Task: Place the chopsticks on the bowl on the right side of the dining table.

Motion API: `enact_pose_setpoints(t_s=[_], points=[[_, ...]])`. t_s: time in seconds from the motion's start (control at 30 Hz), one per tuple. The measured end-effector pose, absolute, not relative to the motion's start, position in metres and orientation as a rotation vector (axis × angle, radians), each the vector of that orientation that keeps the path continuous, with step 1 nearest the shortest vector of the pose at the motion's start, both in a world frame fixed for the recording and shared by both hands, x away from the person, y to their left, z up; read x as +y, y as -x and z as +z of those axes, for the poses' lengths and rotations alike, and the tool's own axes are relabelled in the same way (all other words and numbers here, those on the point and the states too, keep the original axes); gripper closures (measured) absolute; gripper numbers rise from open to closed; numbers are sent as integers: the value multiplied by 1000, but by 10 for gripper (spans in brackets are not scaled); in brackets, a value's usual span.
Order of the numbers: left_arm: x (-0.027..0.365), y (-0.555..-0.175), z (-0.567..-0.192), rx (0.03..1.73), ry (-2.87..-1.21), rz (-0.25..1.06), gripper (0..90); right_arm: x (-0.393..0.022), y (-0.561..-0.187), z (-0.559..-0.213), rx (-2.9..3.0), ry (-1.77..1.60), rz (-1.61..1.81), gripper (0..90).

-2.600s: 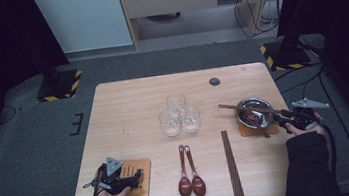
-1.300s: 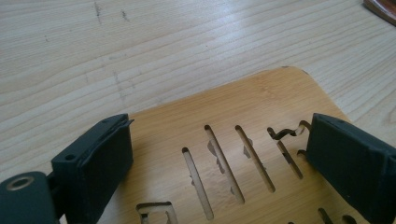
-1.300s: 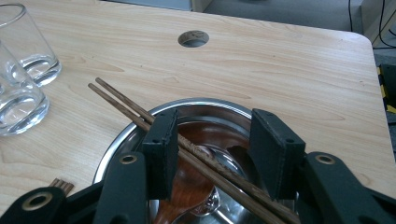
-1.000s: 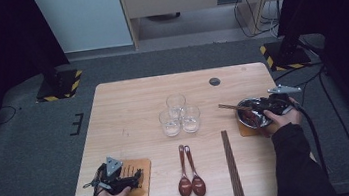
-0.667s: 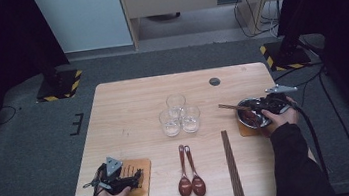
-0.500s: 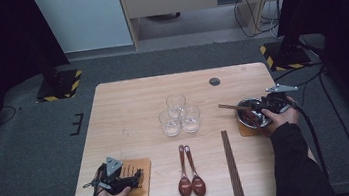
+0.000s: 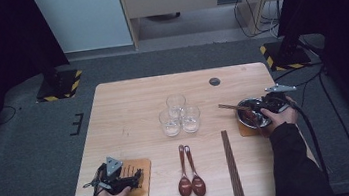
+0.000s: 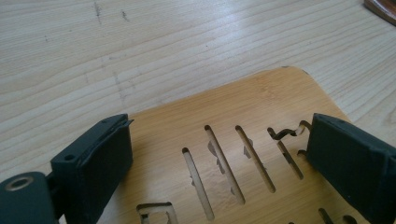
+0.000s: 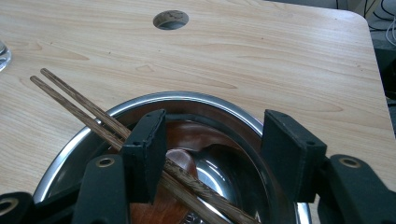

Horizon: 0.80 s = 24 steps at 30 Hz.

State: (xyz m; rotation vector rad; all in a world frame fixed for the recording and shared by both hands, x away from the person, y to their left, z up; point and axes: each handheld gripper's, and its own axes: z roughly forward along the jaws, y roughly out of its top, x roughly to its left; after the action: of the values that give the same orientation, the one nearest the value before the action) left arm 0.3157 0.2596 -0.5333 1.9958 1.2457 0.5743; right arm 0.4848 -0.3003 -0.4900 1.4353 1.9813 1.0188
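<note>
A steel bowl [image 7: 242,107] [image 9: 187,97] stands on a wooden coaster [image 7: 244,130] at the table's right. A pair of brown chopsticks [image 7: 229,107] [image 9: 70,102] leans in it, over a reddish-brown spoon [image 9: 187,135]. My right gripper [image 7: 264,107] [image 9: 215,130] hangs over the bowl; its jaws have just been opening and stand apart, and the chopsticks run under the left jaw without being pinched. My left gripper [image 7: 129,180] [image 8: 219,135] rests open over a slotted wooden coaster [image 7: 143,187] [image 8: 261,107] at the front left, nothing between its jaws.
Three clear glasses [image 7: 178,115] cluster mid-table. Two wooden spoons [image 7: 189,176] lie side by side near the front edge, with a second pair of chopsticks [image 7: 232,166] to their right. A round hole [image 7: 215,81] [image 9: 171,19] sits in the tabletop behind the bowl.
The right gripper came in from the table's right edge to the bowl and has stayed over it. The left gripper has not moved.
</note>
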Motion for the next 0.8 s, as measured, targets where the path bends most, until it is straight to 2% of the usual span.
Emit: enact_pose_setpoints(t_s=[0.8], points=[[260,-316,-533,1245,-1997,575,60,-301,-481,-489,2082,-1372,1040,404]])
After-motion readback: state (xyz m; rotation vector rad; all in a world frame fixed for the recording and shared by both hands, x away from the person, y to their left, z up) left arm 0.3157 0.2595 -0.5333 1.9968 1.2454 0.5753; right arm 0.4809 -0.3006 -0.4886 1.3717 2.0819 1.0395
